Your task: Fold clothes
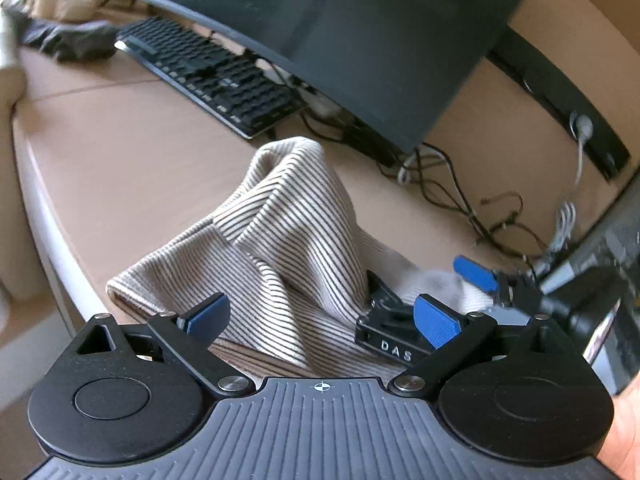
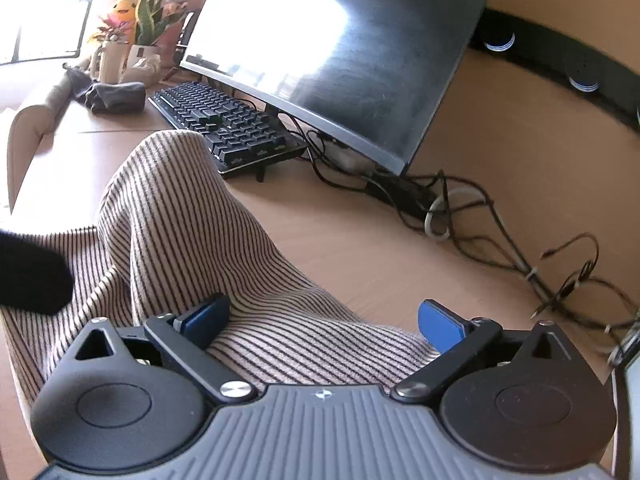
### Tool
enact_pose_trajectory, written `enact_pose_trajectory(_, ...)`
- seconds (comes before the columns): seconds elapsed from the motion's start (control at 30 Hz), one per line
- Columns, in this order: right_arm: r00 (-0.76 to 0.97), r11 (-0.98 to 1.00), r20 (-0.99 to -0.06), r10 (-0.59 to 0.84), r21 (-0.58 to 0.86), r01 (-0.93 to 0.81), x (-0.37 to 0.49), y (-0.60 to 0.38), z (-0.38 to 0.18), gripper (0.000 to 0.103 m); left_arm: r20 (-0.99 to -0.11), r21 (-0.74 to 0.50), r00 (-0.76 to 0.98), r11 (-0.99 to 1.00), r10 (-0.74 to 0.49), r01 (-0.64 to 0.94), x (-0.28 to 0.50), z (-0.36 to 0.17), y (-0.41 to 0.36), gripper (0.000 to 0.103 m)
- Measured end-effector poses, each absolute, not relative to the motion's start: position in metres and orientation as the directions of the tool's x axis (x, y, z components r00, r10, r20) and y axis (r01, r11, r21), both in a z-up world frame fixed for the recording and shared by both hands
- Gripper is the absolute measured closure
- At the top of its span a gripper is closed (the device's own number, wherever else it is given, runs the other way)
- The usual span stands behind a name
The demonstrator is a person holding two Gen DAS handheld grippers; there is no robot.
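Observation:
A cream garment with thin dark stripes [image 1: 280, 240] lies bunched on the light wooden desk [image 1: 120, 152], humped up in a peak. My left gripper [image 1: 322, 316] is open just above its near part, blue pads spread wide. The right gripper [image 1: 476, 276] shows at the garment's right side in the left wrist view. In the right wrist view the same garment [image 2: 172, 232] fills the lower left. My right gripper [image 2: 324, 320] is open over its near edge, with cloth between the spread fingers but not pinched.
A black keyboard [image 1: 212, 72] and a large dark monitor [image 1: 360, 32] stand behind the garment. Tangled cables [image 2: 460, 208] lie at the right. A dark folded cloth [image 2: 114, 98] and potted plants [image 2: 140, 40] sit far left. The desk's edge [image 1: 44, 208] runs along the left.

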State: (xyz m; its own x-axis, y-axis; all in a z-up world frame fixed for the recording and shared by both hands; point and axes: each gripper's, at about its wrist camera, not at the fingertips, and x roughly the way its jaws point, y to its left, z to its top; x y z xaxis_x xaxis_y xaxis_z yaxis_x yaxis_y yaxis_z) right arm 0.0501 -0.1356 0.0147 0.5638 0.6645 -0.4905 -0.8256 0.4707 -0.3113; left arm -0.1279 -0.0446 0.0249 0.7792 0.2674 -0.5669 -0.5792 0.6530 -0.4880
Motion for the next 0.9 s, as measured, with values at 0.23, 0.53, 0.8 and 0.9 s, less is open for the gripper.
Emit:
enact_pose_trajectory(0.23, 0.622, 0.473, -0.446, 0.643, -0.408, -0.781, 0.046, -0.14, 0.012, 0.001, -0.524, -0.56, 0.817, 0.624, 0.243, -0.545, -0.128, 0.011, -0.04, 0.002)
enact_pose_trajectory(0.53, 0.665, 0.502, -0.435, 0.607, -0.439, -0.745, 0.057, -0.126, 0.01, 0.001, -0.473, -0.578, 0.842, 0.629, 0.26, -0.519, -0.142, 0.006, -0.054, 0.002)
enact_pose_trajectory(0.8, 0.685, 0.516, -0.411, 0.601, -0.454, -0.726, 0.055, -0.129, 0.009, 0.0, -0.365, -0.615, 0.903, 0.669, 0.228, -0.418, -0.131, -0.007, -0.063, 0.001)
enact_pose_trajectory(0.9, 0.709, 0.515, -0.39, 0.587, -0.496, -0.699, 0.047, -0.125, 0.008, 0.0, -0.32, -0.655, 0.921, 0.65, 0.223, -0.385, -0.132, -0.023, -0.057, 0.0)
